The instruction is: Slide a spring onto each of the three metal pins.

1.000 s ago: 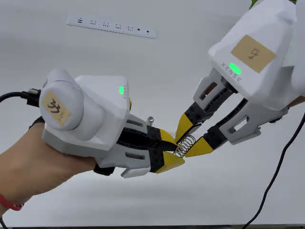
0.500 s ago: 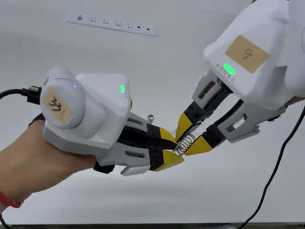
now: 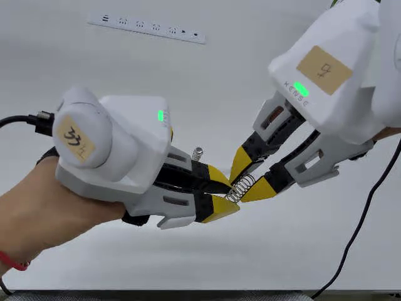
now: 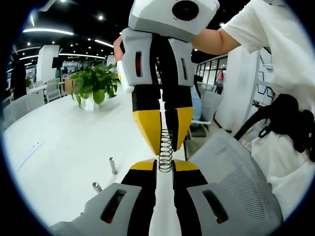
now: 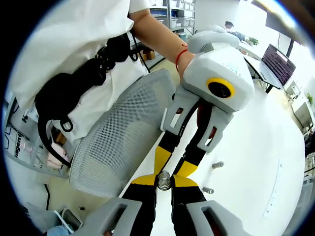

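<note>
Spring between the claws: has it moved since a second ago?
No. The small coiled metal spring keeps its place right of the short upright metal pin; only the camera shifted.

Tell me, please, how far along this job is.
Nothing looks finished yet. In hand: one spring, gripped at its ends by the left gripper and the right gripper. Remaining: the far pin and near pin on the table seem bare.

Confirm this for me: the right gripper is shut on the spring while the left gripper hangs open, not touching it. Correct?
No. The left gripper is shut on the spring too; the left gripper view shows its jaws closed on the near end. The right gripper is shut on the spring, as you said.
</note>
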Available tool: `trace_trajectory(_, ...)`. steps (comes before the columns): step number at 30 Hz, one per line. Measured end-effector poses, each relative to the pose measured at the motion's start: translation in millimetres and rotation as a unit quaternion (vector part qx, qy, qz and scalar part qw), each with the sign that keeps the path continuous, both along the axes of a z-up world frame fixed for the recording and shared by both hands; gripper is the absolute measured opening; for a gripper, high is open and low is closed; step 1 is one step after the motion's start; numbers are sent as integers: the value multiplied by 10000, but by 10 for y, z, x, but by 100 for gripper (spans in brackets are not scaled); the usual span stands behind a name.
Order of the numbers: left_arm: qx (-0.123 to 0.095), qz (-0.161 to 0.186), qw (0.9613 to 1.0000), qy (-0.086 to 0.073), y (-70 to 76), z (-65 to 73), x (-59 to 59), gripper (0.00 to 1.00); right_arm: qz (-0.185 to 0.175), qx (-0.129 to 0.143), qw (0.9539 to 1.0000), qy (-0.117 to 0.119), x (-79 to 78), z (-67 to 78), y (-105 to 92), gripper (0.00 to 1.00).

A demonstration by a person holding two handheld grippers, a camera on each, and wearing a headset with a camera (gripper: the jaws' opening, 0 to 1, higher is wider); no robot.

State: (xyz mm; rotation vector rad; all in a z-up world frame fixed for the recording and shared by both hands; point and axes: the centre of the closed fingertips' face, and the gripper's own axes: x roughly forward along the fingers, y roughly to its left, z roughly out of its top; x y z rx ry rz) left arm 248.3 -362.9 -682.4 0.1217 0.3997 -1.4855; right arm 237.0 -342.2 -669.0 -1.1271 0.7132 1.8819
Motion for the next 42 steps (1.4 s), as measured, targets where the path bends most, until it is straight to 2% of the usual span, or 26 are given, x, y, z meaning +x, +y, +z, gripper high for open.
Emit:
trace_trajectory(11, -8, 221, 9997, 51, 91, -21, 39, 15, -108, 13, 9999, 17, 11, 9, -16, 6)
trace_trajectory(16, -26, 411, 9991, 81, 231, -31, 46, 16, -304, 11, 9995, -30, 87, 9, -46, 6)
trace_trajectory(22, -24, 717, 9974, 37, 443, -37, 93, 17, -604, -61, 9981, -139, 241, -13, -128, 6)
trace_trajectory(28, 109, 1046, 9944, -74, 711, -83, 164, 22, -1022, -158, 9942, -310, 461, -23, -246, 6)
trace_trajectory(35, 309, 1417, 9893, -166, 1032, -175, 261, 33, -1524, -336, 9863, -536, 729, -28, -406, 6)
trace_trajectory(42, 463, 1741, 9834, -212, 1277, -252, 377, 46, -1875, -597, 9781, -681, 931, -167, -505, 6)
